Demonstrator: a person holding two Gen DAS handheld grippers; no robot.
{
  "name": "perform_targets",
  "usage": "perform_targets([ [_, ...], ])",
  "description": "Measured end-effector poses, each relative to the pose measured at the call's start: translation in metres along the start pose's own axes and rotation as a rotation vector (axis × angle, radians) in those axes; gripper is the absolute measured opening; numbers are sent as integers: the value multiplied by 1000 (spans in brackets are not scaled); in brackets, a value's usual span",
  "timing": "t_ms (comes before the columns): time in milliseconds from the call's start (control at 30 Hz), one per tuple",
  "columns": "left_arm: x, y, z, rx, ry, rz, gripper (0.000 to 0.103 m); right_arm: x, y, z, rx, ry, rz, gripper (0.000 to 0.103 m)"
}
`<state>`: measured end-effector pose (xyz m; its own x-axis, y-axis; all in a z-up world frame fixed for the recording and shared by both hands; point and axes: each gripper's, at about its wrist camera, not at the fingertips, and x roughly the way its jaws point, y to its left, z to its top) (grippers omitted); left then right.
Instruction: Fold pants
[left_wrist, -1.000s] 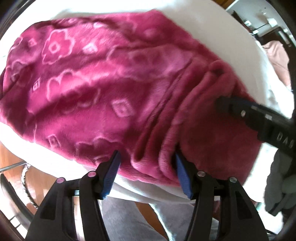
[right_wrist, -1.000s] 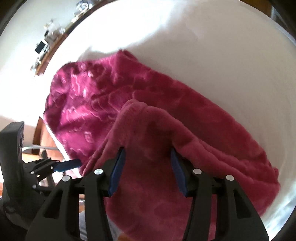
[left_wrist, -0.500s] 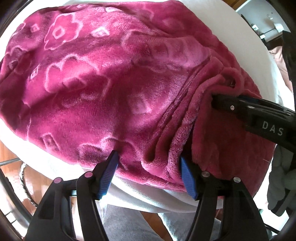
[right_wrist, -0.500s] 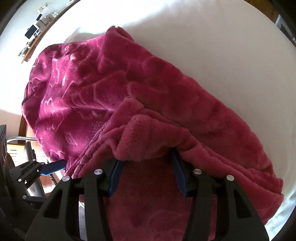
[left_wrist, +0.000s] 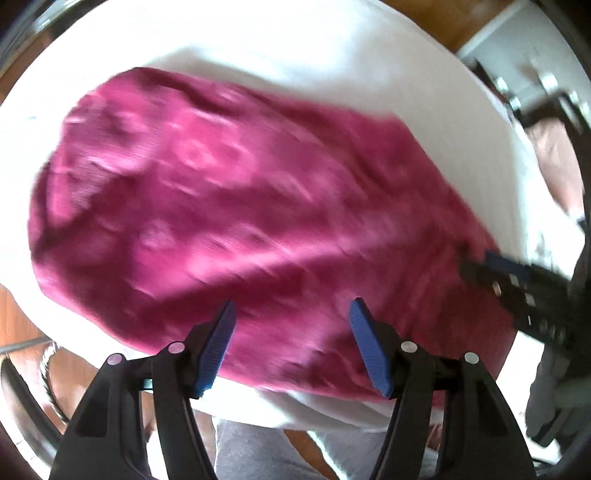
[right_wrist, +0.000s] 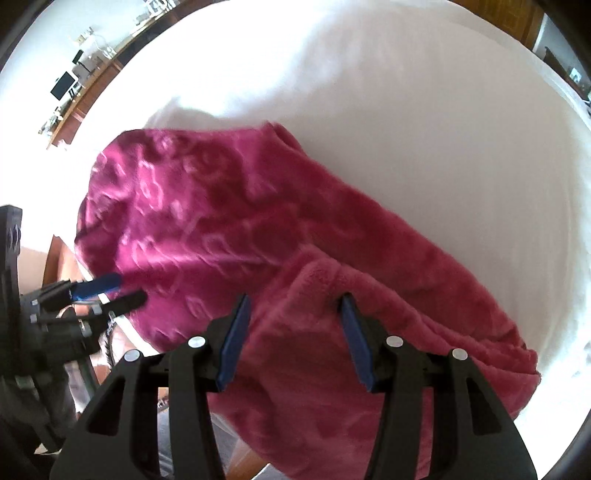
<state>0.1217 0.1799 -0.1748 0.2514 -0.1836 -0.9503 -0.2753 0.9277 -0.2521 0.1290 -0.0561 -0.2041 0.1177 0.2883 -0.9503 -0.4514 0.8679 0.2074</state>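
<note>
The pants, one magenta fleece pair with an embossed flower pattern, lie on the white bed in my left wrist view, blurred. My left gripper hangs spread just above their near edge, pinching nothing. The right gripper reaches in from the right, over the cloth.

In my right wrist view the pants are clearer, a folded flap nearest. My right gripper is spread over that flap. A cluttered wooden shelf stands beyond; I can read no writing.
</note>
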Motion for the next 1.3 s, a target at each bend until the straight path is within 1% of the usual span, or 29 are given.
perform_targets([
  [67,-14,28,16,-55,-32,14,64,0,9,7,-1,-7,-1,52],
  [200,-33,76,36,-140,-79,44,64,2,31,27,-19,-19,15,52],
  [267,-43,102,44,-180,-107,64,68,4,47,37,-35,-27,28,52],
  [333,-50,118,48,-208,-128,85,68,8,64,45,-57,-28,36,52],
  [367,-54,132,52,-230,-139,96,68,10,69,49,-66,-27,39,52],
  [400,-56,143,48,-244,-147,102,69,14,78,53,-77,-22,41,52],
  [500,-61,182,49,-287,-170,121,77,20,91,58,-93,-8,47,52],
  [567,-58,199,51,-301,-176,120,78,24,97,60,-99,2,50,52],
  [633,-51,213,57,-302,-165,107,79,27,102,61,-104,13,49,52],
  [733,-34,233,59,-310,-133,64,80,30,110,62,-110,27,46,52],
  [800,-22,242,61,-329,-112,10,80,31,113,62,-111,33,44,52],
  [933,-1,249,62,-350,-83,-71,80,33,115,61,-96,51,32,52],
  [1067,17,251,64,-348,-53,-99,80,35,115,58,-84,66,21,52],
  [1133,26,253,65,-356,-39,-110,82,34,115,55,-76,72,18,52],
  [1300,39,253,67,-363,-23,-144,83,30,115,50,-52,77,12,52],
])
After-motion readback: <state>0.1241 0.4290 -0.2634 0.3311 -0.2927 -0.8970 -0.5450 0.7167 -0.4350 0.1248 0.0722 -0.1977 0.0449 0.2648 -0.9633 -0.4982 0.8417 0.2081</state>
